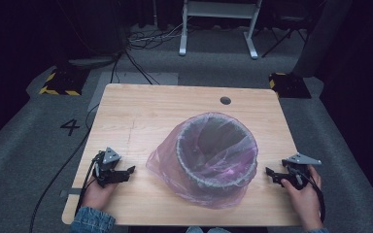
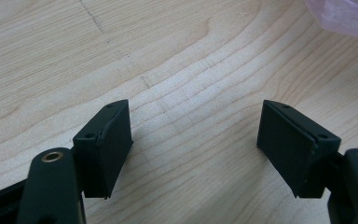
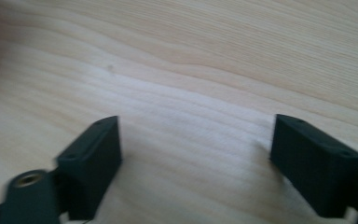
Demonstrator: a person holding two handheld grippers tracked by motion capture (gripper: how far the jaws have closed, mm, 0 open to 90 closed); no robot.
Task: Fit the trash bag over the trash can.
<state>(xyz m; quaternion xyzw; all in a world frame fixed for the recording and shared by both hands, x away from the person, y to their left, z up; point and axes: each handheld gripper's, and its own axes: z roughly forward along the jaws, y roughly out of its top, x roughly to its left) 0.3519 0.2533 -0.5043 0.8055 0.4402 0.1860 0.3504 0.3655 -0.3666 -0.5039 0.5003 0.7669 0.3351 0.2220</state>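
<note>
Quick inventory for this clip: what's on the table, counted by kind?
Mesh wastebasket: 1
Pink translucent bag liner in it: 1
Handheld grippers: 2, the left gripper and the right gripper, both open and holding nothing
Total: 4

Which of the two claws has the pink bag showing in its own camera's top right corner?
The left claw: a pale pink translucent plastic bag edges into its view's top right corner. The right claw faces bare wood there.
</note>
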